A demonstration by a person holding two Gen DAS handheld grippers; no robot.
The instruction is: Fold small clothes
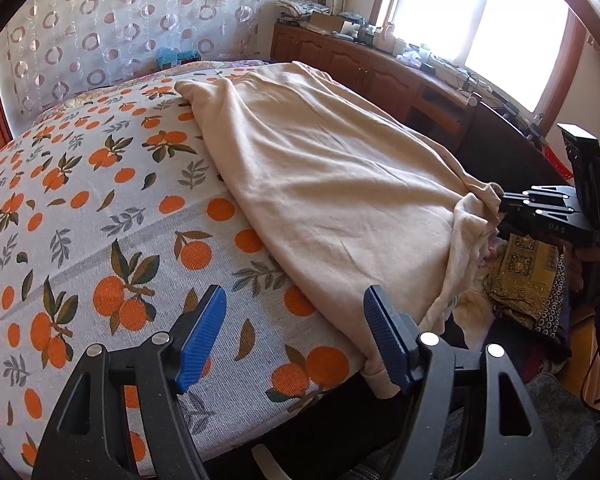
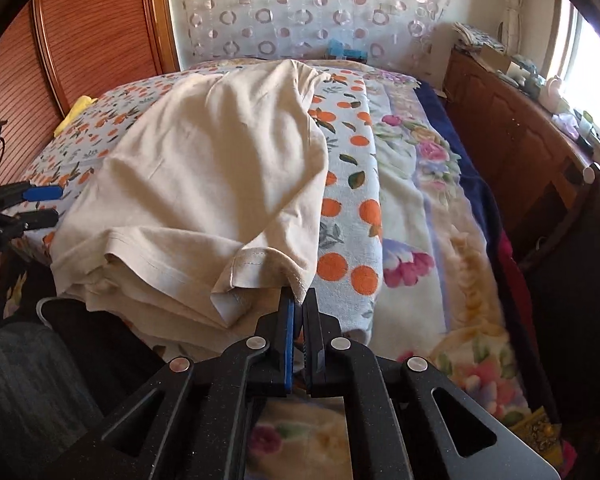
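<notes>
A cream T-shirt [image 1: 320,176] lies spread over the orange-print sheet [image 1: 100,200] on the bed, its near edge hanging off the side. My left gripper [image 1: 296,320] is open at the bed's edge. Its right pad [image 1: 384,332] sits against the shirt's hanging corner, and its left pad [image 1: 204,336] is over bare sheet. My right gripper [image 2: 298,300] is shut on a hemmed corner of the cream T-shirt [image 2: 204,160]. In the left wrist view the right gripper [image 1: 504,208] pinches bunched fabric at the shirt's right end. The left gripper [image 2: 48,205] shows at the far left of the right wrist view.
A floral blanket [image 2: 428,208] covers the bed's right side. A wooden cabinet [image 1: 372,72] with clutter runs under the window. A slatted wooden panel [image 2: 80,40] stands on the left. Patterned clothes [image 1: 528,280] are piled beside the bed. A person's leg [image 2: 24,380] is nearby.
</notes>
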